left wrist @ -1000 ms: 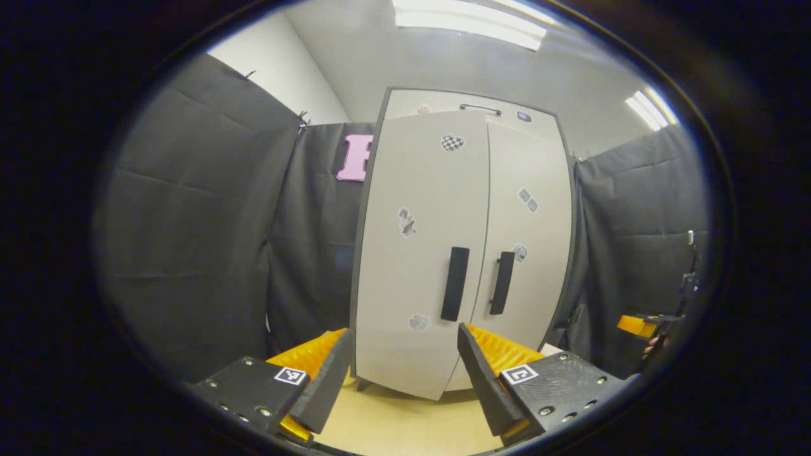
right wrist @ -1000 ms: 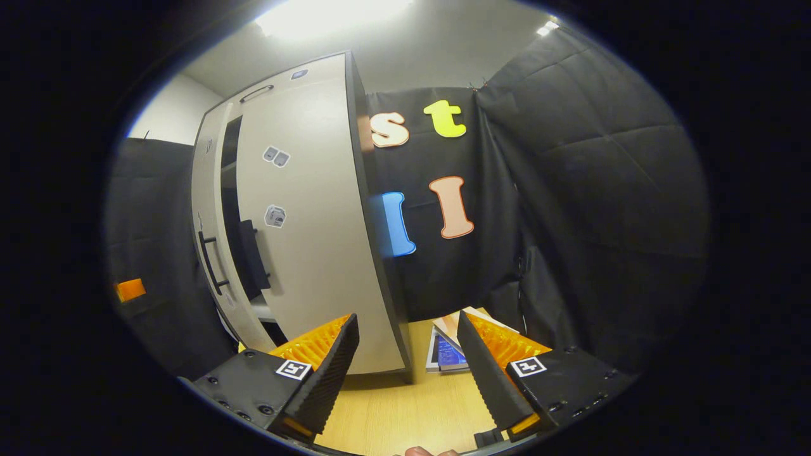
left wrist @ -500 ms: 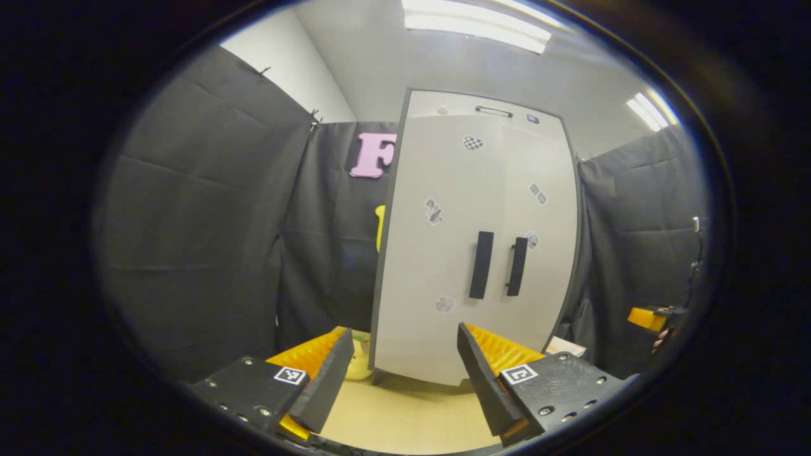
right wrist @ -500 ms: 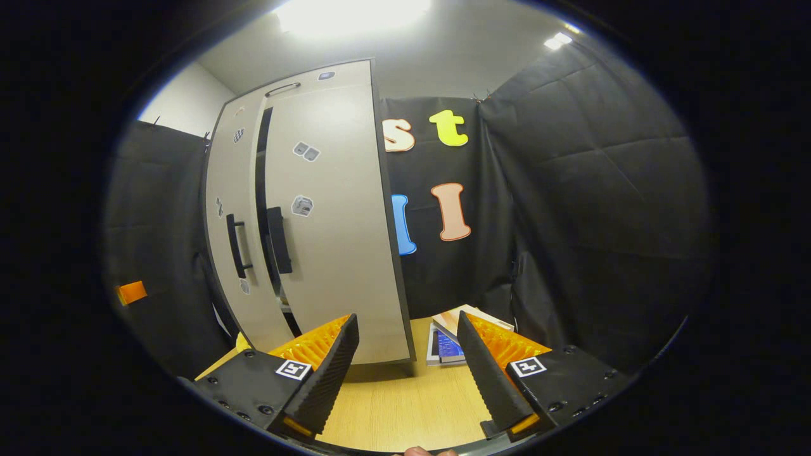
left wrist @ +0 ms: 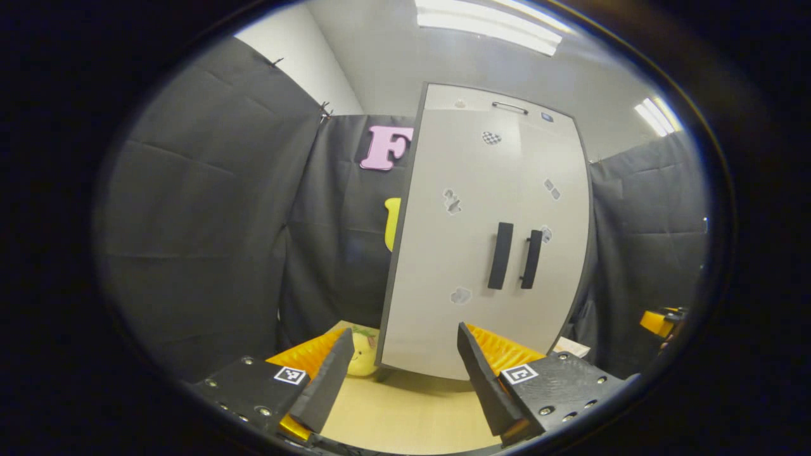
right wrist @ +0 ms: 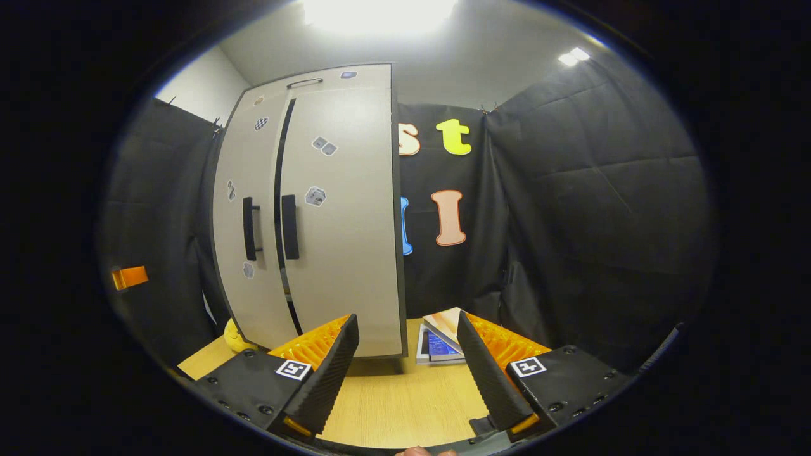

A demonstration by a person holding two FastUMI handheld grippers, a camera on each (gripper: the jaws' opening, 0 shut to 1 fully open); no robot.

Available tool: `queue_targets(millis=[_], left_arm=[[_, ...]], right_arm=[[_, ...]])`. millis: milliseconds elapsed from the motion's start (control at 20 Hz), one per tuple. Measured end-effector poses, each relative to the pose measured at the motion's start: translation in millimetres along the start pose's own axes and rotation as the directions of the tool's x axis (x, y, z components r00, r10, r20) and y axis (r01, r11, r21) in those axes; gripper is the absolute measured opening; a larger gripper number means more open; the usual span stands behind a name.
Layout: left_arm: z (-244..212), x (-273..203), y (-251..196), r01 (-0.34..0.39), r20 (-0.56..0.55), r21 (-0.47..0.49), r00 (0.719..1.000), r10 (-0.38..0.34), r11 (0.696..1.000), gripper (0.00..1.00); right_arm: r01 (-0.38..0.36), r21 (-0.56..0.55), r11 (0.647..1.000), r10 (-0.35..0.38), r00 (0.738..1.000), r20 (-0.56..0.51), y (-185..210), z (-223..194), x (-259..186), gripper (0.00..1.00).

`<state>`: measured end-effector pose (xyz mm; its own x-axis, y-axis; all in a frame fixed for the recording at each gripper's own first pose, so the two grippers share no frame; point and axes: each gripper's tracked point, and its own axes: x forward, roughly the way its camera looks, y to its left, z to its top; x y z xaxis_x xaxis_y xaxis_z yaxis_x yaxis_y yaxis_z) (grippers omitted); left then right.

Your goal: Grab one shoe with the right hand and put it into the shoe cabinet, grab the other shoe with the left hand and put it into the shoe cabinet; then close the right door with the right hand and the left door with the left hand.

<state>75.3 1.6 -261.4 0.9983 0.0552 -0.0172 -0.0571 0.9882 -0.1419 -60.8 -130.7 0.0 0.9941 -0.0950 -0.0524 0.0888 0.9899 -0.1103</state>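
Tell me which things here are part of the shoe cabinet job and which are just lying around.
Part of the job:
cabinet
left door
right door
left gripper
right gripper

Lying about:
yellow toy
books

The setting is a recording booth built inside an office-type room. Black cloth [left wrist: 209, 209] hangs on all sides as the booth wall, pinned along its top edge. Above it stand a plain white wall [left wrist: 298, 57] and a ceiling with strip lights [left wrist: 488, 22]. A pale two-door shoe cabinet [right wrist: 329, 215] stands on a light wooden table [right wrist: 393, 405], with a stack of books [right wrist: 440, 339] beside it.
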Motion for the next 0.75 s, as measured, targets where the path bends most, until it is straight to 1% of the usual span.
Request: queue_targets(millis=[150, 250, 450, 600, 750], left_arm=[[-11.3, 7.6, -5.1, 0.016, -0.014, 0.001, 1.000, -0.016, 1.000, 0.95], [-13.7, 12.1, -8.7, 0.022, -0.024, 0.012, 0.999, -0.021, 1.000, 0.94], [-10.3, 17.3, -18.8, 0.051, 0.002, 0.020, 0.999, -0.051, 0.998, 0.94], [-12.0, 21.5, -20.8, 0.054, 0.027, 0.040, 0.998, -0.055, 0.998, 0.94], [-17.9, 31.1, -25.5, 0.056, 0.052, 0.054, 0.997, -0.059, 0.997, 0.95]], right_arm=[[0.038, 0.003, 0.999, -0.038, 0.999, 0.010, -10.4, -0.5, -8.6, 0.98], [0.060, 0.014, 0.998, -0.060, 0.998, 0.015, -16.7, 0.2, -11.5, 0.98], [0.105, 0.018, 0.994, -0.105, 0.994, 0.022, -30.8, 4.1, -12.8, 0.98], [0.114, 0.030, 0.993, -0.114, 0.993, 0.012, -31.3, 5.1, -12.1, 0.98], [0.108, 0.002, 0.994, -0.108, 0.994, -0.006, -31.4, 6.5, -15.3, 0.98]])
